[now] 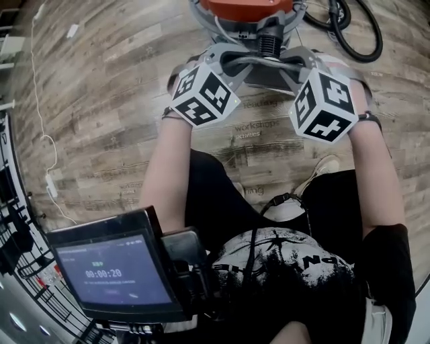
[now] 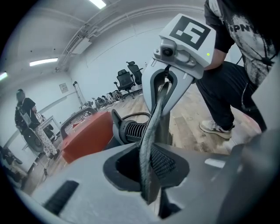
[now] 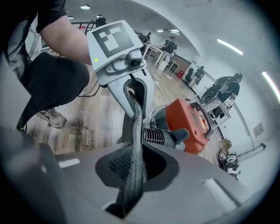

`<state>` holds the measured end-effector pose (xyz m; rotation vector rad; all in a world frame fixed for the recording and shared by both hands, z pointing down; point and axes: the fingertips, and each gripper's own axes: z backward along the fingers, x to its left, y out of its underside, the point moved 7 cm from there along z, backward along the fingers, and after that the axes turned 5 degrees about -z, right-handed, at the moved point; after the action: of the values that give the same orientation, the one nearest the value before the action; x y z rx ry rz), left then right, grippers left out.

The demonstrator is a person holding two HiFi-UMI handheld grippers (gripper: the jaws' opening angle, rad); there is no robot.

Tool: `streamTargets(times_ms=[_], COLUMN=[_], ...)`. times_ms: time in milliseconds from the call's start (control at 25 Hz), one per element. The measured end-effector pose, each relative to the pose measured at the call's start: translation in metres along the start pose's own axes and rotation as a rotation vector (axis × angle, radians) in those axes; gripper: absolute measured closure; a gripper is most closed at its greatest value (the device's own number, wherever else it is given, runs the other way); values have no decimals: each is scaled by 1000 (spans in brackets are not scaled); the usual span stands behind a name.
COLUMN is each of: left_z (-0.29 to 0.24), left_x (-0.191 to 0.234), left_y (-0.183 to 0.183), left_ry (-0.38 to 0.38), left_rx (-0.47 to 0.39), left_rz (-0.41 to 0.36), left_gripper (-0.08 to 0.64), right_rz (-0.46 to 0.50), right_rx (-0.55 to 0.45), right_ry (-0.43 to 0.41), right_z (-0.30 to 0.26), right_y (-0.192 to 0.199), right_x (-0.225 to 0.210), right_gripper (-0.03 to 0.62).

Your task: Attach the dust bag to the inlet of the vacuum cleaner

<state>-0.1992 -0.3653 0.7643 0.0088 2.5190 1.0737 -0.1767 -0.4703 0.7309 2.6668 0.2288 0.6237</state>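
Note:
The orange vacuum cleaner [image 1: 248, 7] stands on the wooden floor at the top of the head view, its ribbed grey inlet [image 1: 269, 46] pointing toward me. The dark grey dust bag [image 1: 263, 72] is stretched between my two grippers just in front of that inlet. My left gripper [image 1: 225, 62] is shut on one end of the bag's fabric rim [image 2: 148, 144]. My right gripper [image 1: 302, 64] is shut on the other end of the rim [image 3: 135, 162]. Each gripper view shows the rim running straight to the opposite gripper, with the inlet [image 2: 133, 130] [image 3: 159, 134] just behind it.
A black hose [image 1: 356, 40] loops on the floor at the top right. A white cable [image 1: 47, 144] trails along the left. A screen [image 1: 111, 269] hangs at my chest, and my shoe [image 1: 326, 164] is below the right gripper. People and office chairs [image 2: 127, 78] stand far back.

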Motion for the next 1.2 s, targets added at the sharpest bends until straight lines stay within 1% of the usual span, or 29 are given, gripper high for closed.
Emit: streamTargets(times_ms=[80, 160, 240, 320, 360, 440, 560, 680, 840, 1040, 1200], left_z=[3, 5, 9, 17, 20, 17, 8, 1, -8, -11, -15], left_x=[-6, -10, -8, 3, 9, 14, 10, 10, 17, 18, 16], left_y=[-1, -7, -14, -17, -17, -15, -10, -10, -13, -18, -27], left_ry=[4, 6, 5, 6, 13, 42, 64, 56, 61, 83, 99], left_rx=[3, 12, 1, -24, -20, 21, 65, 73, 83, 126, 124], left_rz=[-7, -36, -50, -34, -34, -56, -84, -75, -78, -121, -136], left_gripper=[512, 518, 517, 508, 503, 502, 503, 503, 508, 512, 517], right_rz=[17, 23, -3, -58, -77, -90, -70, -77, -119, -173, -204], right_rx=[12, 18, -4, -55, -72, -73, -44, -29, -40, -52, -40], right_ry=[-7, -9, -16, -26, -29, -34, -29, -21, -12, -21, -5], right_z=[0, 3, 8, 13, 13, 7, -3, -5, -10, -26, -36], right_y=[1, 5, 8, 4, 1, 0, 5, 11, 18, 28, 38], right_x=[2, 3, 1, -5, -7, -8, -2, -4, -15, -19, -19], right_gripper=[554, 557, 555, 551, 549, 548, 548, 549, 551, 548, 546])
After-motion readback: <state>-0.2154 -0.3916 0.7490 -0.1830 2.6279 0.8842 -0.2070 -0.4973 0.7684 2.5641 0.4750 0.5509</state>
